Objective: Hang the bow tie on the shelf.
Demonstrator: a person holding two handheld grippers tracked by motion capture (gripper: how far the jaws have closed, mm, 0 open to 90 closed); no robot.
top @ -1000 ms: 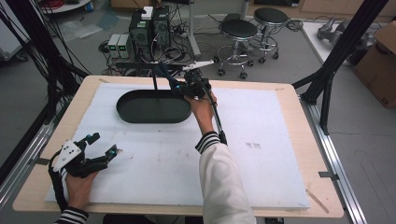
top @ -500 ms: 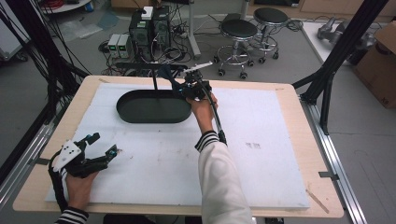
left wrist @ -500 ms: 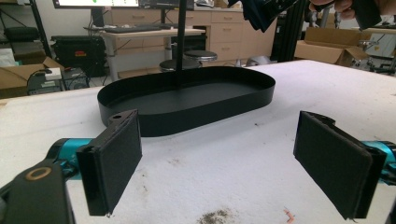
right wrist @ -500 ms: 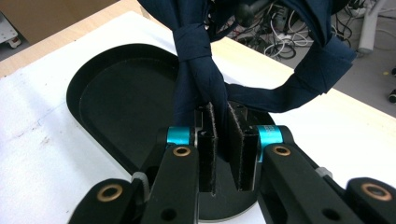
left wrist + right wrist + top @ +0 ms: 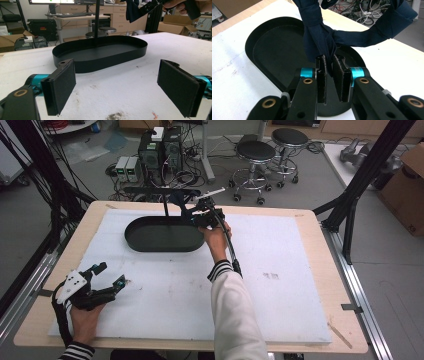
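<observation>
1. Cloth: a dark navy cloth (image 5: 319,37) hangs above the far right end of the black oval tray (image 5: 135,237). It is knotted or bunched where it meets the jaws, and one band of it runs away to the right in the right gripper view.
2. Right gripper (image 5: 329,71): its jaws stand almost together, pinching the lower end of the cloth between the pads. In the high view this gripper (image 5: 205,215) sits at the tray's far right rim, held out from the person's white-sleeved arm.
3. Left gripper (image 5: 120,90): its jaws stand wide apart with nothing between them. In the high view it rests at the near left of the white table cover (image 5: 300,285), well apart from the tray.
4. Tray: its long axis runs left to right across the table. A thin black upright post (image 5: 96,22) rises from its far side.
5. Key relation: the cloth lies directly ahead of and above the right gripper, with the tray floor just below. The right hand is far nearer to both than the left.
6. Judgement: any lowering or release of the cloth into the tray falls to the right hand, which would need to go down and slightly left to clear the rim.
</observation>
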